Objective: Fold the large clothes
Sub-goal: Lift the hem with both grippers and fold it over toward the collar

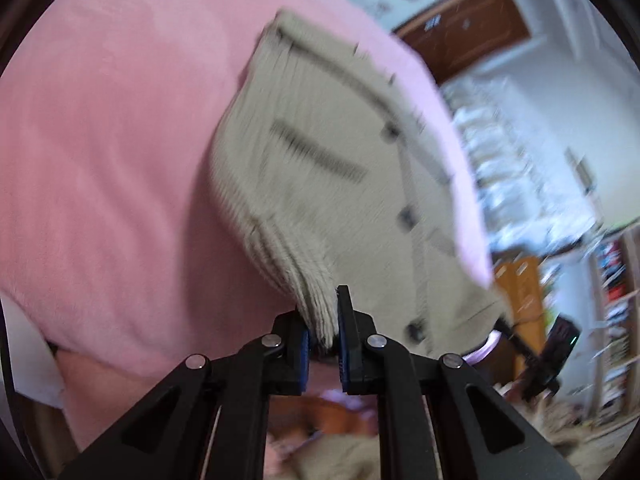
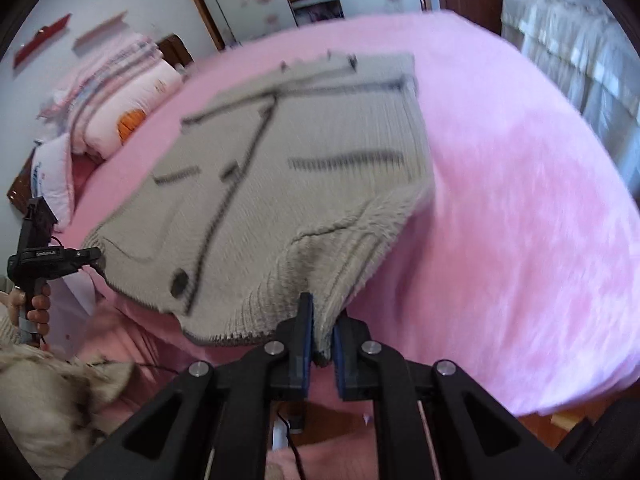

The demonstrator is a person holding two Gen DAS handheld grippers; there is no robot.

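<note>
A beige ribbed knit cardigan [image 1: 320, 152] with dark trim and dark buttons lies spread on a pink blanket [image 1: 112, 140]. My left gripper [image 1: 325, 324] is shut on one near corner of the cardigan and lifts it. My right gripper [image 2: 320, 328] is shut on the other near corner of the cardigan [image 2: 304, 184], where a fuzzy lining shows. The near edge hangs between both grippers above the bed edge. The left gripper also shows at the left of the right wrist view [image 2: 94, 258].
The pink blanket [image 2: 520, 200] covers a bed. Folded quilts and pillows [image 2: 120, 100] are stacked at the bed's far left. A white covered cabinet [image 2: 580, 60] stands to the right. A brown door and shelves [image 1: 472, 28] are behind. A beige fuzzy cloth [image 2: 48, 392] lies below.
</note>
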